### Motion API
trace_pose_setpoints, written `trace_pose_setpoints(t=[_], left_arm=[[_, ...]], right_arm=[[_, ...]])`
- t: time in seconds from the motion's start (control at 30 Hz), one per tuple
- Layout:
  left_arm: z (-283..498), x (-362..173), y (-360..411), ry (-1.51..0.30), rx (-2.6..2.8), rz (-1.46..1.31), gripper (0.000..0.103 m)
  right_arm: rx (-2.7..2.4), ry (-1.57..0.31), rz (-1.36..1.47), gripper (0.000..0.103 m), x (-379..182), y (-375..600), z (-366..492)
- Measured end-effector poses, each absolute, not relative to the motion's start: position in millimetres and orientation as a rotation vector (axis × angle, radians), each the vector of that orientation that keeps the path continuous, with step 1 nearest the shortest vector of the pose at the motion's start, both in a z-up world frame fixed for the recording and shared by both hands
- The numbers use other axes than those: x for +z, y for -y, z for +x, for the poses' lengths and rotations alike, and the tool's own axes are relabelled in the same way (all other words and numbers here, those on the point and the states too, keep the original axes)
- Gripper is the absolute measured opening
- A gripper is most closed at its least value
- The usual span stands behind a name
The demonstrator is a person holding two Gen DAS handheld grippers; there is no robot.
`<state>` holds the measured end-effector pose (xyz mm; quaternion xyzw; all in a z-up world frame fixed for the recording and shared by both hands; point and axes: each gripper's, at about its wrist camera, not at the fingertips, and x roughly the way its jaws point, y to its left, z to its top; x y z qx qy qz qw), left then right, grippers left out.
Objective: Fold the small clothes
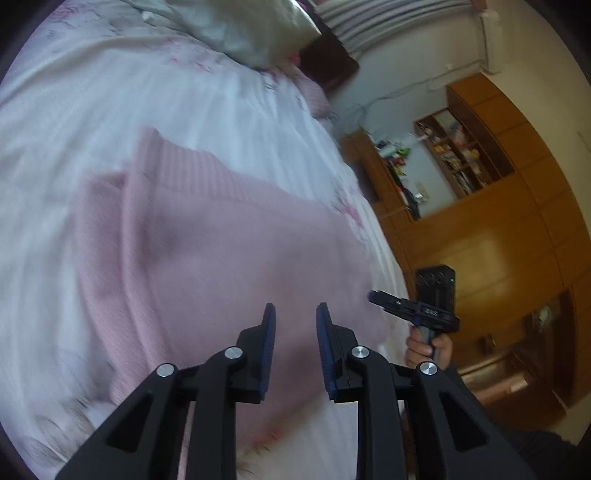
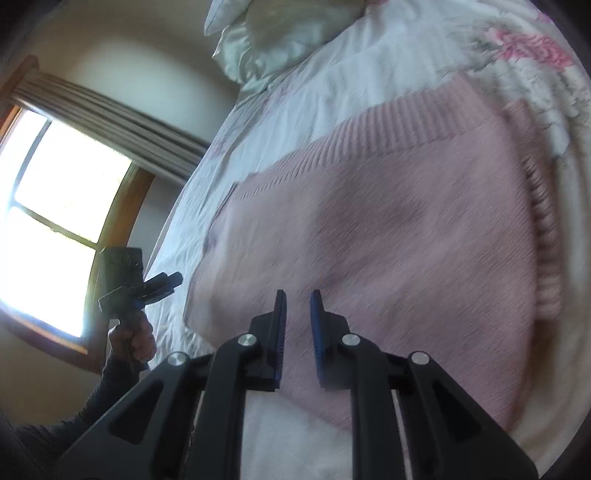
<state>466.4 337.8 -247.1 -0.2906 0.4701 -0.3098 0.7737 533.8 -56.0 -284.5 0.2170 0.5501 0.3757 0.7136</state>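
A pink knitted sweater (image 1: 229, 251) lies flat on the white floral bedsheet (image 1: 147, 92), its ribbed hem toward the far side. My left gripper (image 1: 295, 310) hovers over its near part, open, with nothing between the blue pads. In the right wrist view the same sweater (image 2: 388, 229) fills the middle, and my right gripper (image 2: 297, 295) is above it, open by a narrow gap and empty. Each view catches the other gripper held in a hand off the bed's edge: the right gripper (image 1: 391, 299) and the left gripper (image 2: 166, 284). Both views are motion-blurred.
A pale pillow (image 1: 258, 33) lies at the head of the bed. Wooden wardrobes and a cluttered shelf (image 1: 454, 155) stand beside the bed. A bright window (image 2: 55, 221) with a curtain is on the other side. A dark sleeve (image 2: 92, 398) reaches in.
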Motion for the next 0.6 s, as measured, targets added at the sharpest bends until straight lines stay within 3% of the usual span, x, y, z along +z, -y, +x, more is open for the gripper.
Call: trace_pose_setpoints(t=[0.1, 0.17, 0.2, 0.23, 0.27, 0.4, 0.43, 0.5, 0.57, 0.6], left_arm=[[463.9, -294.1, -327.4, -1.131, -0.570, -0.580, 0.019], [463.9, -305.0, -336.9, -1.132, -0.517, -0.632, 0.001], [461.3, -298.8, -337.7, -1.118, -0.510, -0.645, 0.001], [455.4, -288.0, -334.7, -1.093, -0.526, -0.640, 0.005], [448.0, -276.2, -328.2, -1.064, -0.569, -0.642, 0.018], [438.2, -266.9, -275.8, -1.049, -0.750, -0.662, 0.026], [441.8, -277.4, -262.6, -1.083, -0.740, -0.647, 0.026], [448.5, -302.4, -253.6, -1.152, -0.676, -0.619, 0.025], [449.8, -314.7, -265.9, -1.163, -0.648, -0.685, 0.010], [447.8, -313.8, -274.2, -1.155, -0.635, -0.705, 0.010]], right_arm=[[0.771, -1.299, 0.430, 0.005, -318.0, 39.6, 524.9], [0.733, -1.310, 0.459, 0.000, -328.5, 46.3, 527.8], [0.716, -1.308, 0.485, 0.000, -324.0, 50.5, 526.3], [0.728, -1.291, 0.499, 0.010, -313.4, 51.0, 522.1], [0.772, -1.274, 0.503, 0.020, -303.2, 48.0, 515.9], [0.872, -1.289, 0.453, 0.021, -298.9, 24.7, 487.9], [0.846, -1.313, 0.425, 0.021, -308.9, 19.9, 485.8], [0.808, -1.327, 0.451, 0.005, -325.6, 27.9, 487.6], [0.755, -1.317, 0.524, 0.000, -331.1, 57.2, 493.2], [0.729, -1.309, 0.569, 0.000, -331.2, 77.0, 495.4]])
